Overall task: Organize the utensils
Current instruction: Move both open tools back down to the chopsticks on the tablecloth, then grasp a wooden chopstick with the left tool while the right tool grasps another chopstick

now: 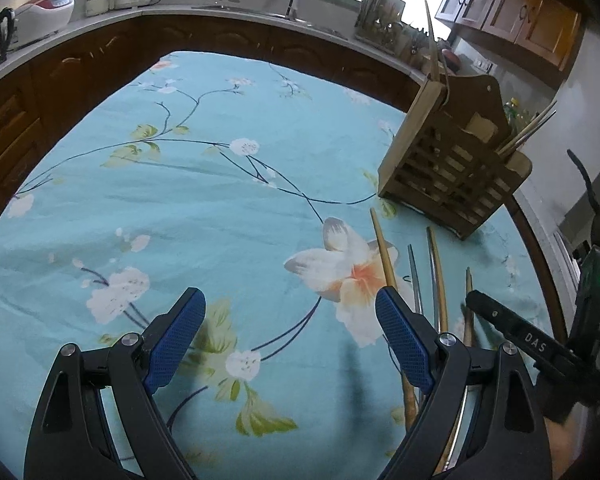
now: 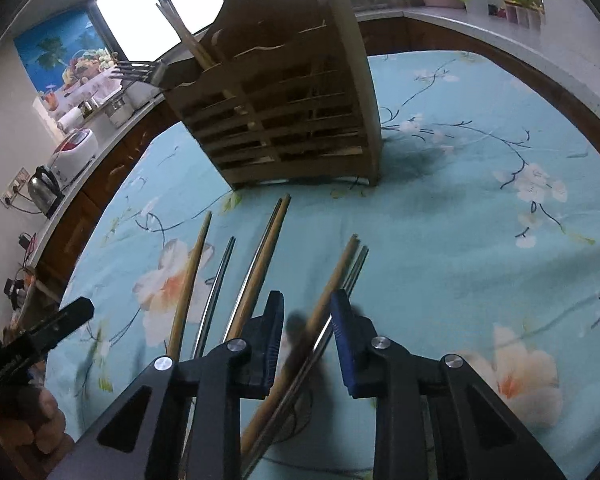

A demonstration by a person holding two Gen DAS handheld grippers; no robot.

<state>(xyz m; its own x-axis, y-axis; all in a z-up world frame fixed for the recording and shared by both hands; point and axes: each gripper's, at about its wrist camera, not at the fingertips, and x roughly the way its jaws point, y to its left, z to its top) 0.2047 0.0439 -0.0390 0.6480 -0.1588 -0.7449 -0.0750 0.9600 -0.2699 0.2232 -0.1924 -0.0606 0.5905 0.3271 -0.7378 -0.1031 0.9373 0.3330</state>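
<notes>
Right gripper [image 2: 307, 320], jaws part-spread, straddles a chopstick pair [image 2: 332, 280] at lower centre; contact is blurred. Left gripper [image 1: 290, 336] is spread wide over the surface [image 1: 180, 208]. Its right finger hides loose chopsticks [image 1: 384, 252]. Holder [image 2: 292, 96] stands beyond, upper centre.

Kettle [image 2: 44, 190] & rice cooker [image 1: 46, 12] on counter [image 1: 228, 10], nr window.

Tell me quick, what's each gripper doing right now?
Left gripper: open, holding nothing.
Right gripper: partly open around chopsticks, not clamped.
</notes>
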